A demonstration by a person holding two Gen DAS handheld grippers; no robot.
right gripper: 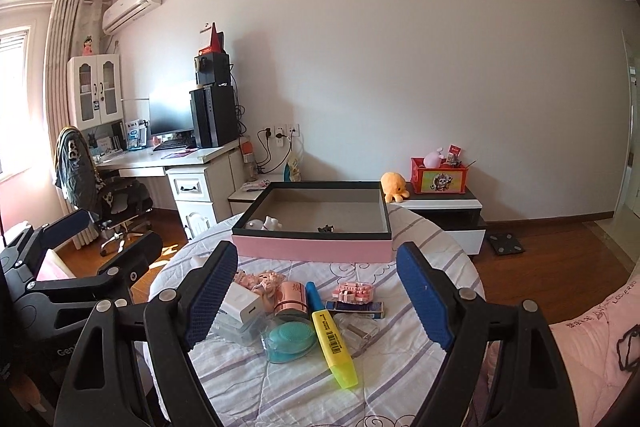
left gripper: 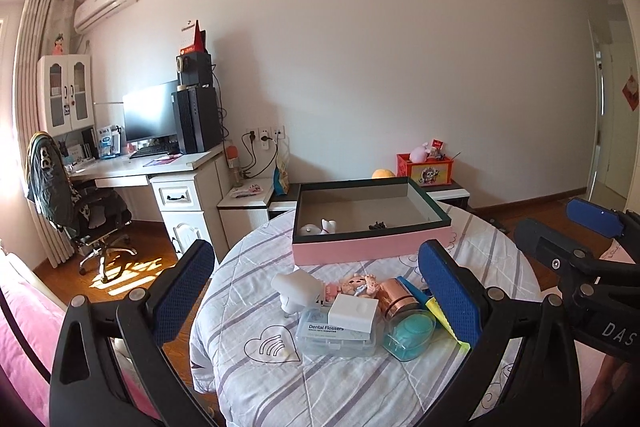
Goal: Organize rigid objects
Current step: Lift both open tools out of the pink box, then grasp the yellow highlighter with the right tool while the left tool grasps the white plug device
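Note:
A pink box point(left gripper: 370, 245) with a dark rim, also in the right wrist view point(right gripper: 312, 251), stands at the back of a round table. Inside lie a small white figure point(right gripper: 269, 223) and a small black item point(right gripper: 326, 228). In front lies a pile: a Dental Flossers case point(left gripper: 336, 337), a white charger point(left gripper: 354, 311), a white adapter point(left gripper: 296, 289), a doll point(left gripper: 358, 285), a copper jar point(right gripper: 292, 301), a teal brush case point(right gripper: 289, 341), a yellow highlighter point(right gripper: 332, 339) and a pink clip point(right gripper: 354, 291). My left gripper point(left gripper: 316, 295) is open above the pile. My right gripper point(right gripper: 320, 301) is open too.
The table carries a striped cloth point(right gripper: 280, 387). A desk with computer point(left gripper: 176, 147) and an office chair point(left gripper: 80, 211) stand at the left. A low cabinet point(right gripper: 440, 211) with an orange plush and a red box sits behind. Pink bedding point(right gripper: 592, 347) lies at the right.

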